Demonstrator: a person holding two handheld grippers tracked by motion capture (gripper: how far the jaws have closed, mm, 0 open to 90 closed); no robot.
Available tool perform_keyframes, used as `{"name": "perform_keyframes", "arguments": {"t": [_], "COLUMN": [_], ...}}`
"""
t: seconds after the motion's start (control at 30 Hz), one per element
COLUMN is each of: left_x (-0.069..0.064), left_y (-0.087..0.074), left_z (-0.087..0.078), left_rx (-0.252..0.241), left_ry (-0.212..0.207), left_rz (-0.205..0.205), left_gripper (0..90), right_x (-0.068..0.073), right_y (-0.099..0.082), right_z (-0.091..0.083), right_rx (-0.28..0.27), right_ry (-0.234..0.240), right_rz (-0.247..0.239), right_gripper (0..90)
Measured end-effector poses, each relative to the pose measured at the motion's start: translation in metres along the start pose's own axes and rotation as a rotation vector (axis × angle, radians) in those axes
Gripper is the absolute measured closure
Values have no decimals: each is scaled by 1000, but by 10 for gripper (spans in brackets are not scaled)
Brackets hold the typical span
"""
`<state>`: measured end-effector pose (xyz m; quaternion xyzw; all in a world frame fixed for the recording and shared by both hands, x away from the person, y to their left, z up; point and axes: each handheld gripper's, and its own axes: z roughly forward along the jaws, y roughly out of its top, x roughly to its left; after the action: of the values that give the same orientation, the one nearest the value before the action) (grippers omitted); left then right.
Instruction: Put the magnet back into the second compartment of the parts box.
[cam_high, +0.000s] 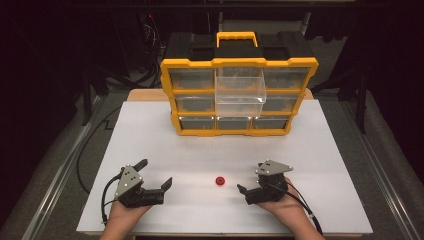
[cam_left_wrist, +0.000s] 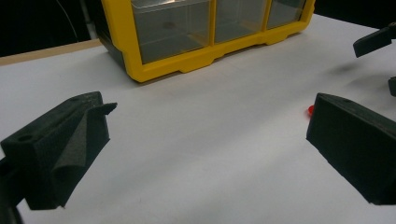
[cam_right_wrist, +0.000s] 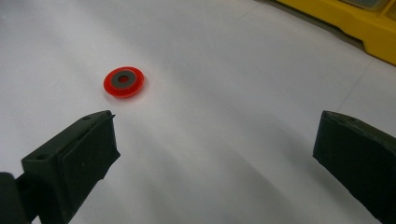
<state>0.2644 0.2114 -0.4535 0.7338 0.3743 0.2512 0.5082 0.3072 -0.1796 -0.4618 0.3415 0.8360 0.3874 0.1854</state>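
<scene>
Right gripper (cam_high: 248, 183) is wide open near the red ring (cam_high: 219, 181), so we think we grab it next.

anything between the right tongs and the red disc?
Nothing. In the right gripper view, only bare white tabletop lies between the open right tongs and the red disc; the high view shows the same gap.

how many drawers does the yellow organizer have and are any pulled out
9, in three rows of three in the organizer. One, the top middle drawer, is pulled out toward the person; the other eight sit pushed in around it.
</scene>
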Motion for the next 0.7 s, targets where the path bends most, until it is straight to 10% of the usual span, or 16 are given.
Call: {"name": "perform_keyframes", "arguments": {"t": [0.7], "left_x": [1], "left_y": [0], "left_z": [-1], "left_rx": [-11], "left_ry": [0], "left_rz": [-11], "left_gripper": [4], "right_x": [15], "right_y": [23], "right_z": [27], "right_rx": [-5], "right_ry": [81], "right_rz": [-11], "right_gripper": [86]}}
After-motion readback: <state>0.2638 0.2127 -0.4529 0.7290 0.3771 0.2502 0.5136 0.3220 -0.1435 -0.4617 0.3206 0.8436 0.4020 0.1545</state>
